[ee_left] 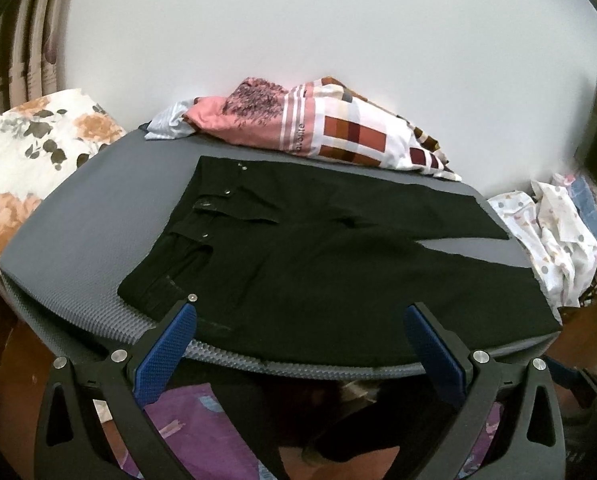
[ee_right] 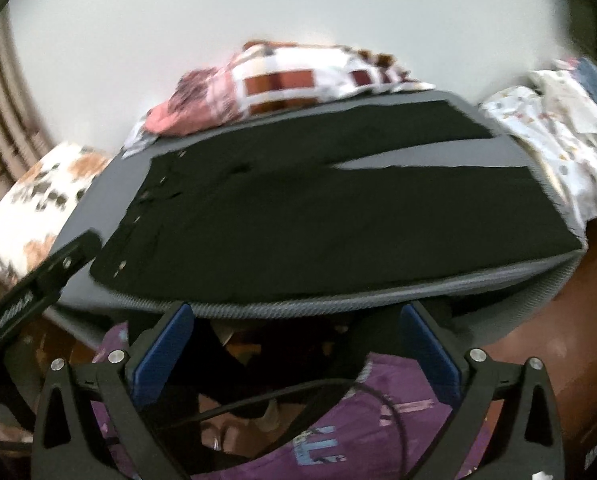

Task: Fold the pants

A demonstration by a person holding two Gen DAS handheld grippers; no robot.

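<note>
Black pants (ee_left: 318,264) lie flat on a grey table (ee_left: 78,224), waistband to the left and both legs running right with a grey gap between them. My left gripper (ee_left: 300,314) hangs open just above the near edge of the pants, nothing between its blue pads (ee_left: 166,350). In the right wrist view the same pants (ee_right: 318,220) spread across the grey table (ee_right: 378,296). My right gripper (ee_right: 296,314) is open below the table's near edge, holding nothing. The view is blurred. A black part of the other gripper (ee_right: 38,276) pokes in from the left.
A pink and checked cloth pile (ee_left: 318,128) lies at the table's far edge. A floral pillow (ee_left: 30,160) sits left and a white dotted garment (ee_left: 550,232) heaps at the right. Purple patterned fabric (ee_right: 338,420) and a black cable (ee_right: 298,392) are below the grippers.
</note>
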